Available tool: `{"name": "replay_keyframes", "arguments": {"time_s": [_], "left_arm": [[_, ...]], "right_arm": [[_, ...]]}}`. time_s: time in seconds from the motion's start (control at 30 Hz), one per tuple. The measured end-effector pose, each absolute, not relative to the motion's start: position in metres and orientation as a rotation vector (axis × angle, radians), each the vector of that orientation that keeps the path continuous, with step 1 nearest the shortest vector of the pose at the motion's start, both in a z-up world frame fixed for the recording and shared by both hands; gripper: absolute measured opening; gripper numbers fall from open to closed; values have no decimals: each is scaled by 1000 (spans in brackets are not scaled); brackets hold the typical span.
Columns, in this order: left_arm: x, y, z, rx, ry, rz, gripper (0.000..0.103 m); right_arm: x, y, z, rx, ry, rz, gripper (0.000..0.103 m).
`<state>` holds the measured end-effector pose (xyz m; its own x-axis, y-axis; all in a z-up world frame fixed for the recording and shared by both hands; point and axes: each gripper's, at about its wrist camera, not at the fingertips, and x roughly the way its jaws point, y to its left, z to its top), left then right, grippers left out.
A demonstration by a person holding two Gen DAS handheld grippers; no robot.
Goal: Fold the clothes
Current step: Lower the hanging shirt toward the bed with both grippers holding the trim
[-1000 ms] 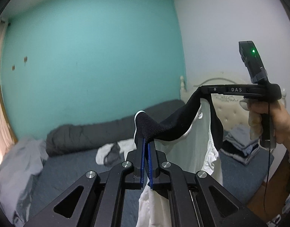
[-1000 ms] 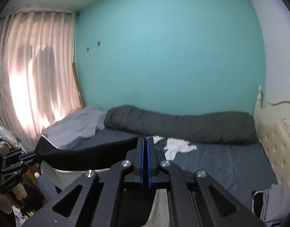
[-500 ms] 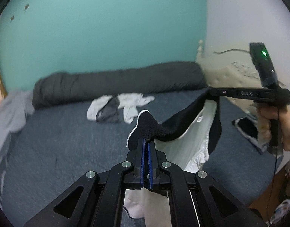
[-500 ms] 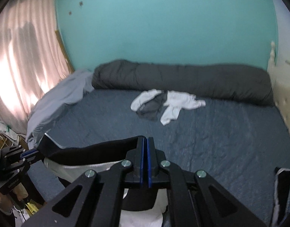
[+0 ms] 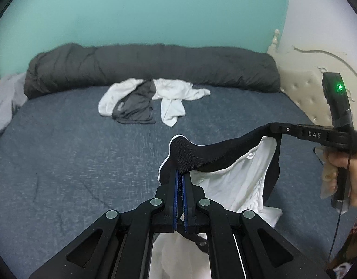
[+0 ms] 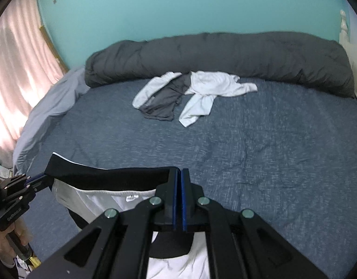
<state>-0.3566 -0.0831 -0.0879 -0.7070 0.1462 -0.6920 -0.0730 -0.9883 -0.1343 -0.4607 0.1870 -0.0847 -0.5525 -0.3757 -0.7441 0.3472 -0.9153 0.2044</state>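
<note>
Left wrist view: the left tool [image 5: 180,174] is clamped on the black collar band of a black-and-white garment [image 5: 232,181], whose other end is pinched by the right tool [image 5: 275,129], held in a hand [image 5: 346,176], so the garment hangs stretched between them above the blue bed [image 5: 73,162]. Right wrist view: the right tool [image 6: 179,176] is clamped on the same band, the left tool [image 6: 42,179] holds its far end, and a white-and-grey clothes pile [image 6: 192,95] lies near the dark rolled duvet [image 6: 220,58].
</note>
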Motion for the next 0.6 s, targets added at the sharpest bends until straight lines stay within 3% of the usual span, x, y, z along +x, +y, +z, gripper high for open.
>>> {"name": "replay_keyframes", "arguments": {"time_s": [0.6], "left_arm": [[-474, -109, -235, -1490, -260, 2675, 3]], "right_arm": [[-563, 176, -223, 1428, 31, -2404, 3]]}}
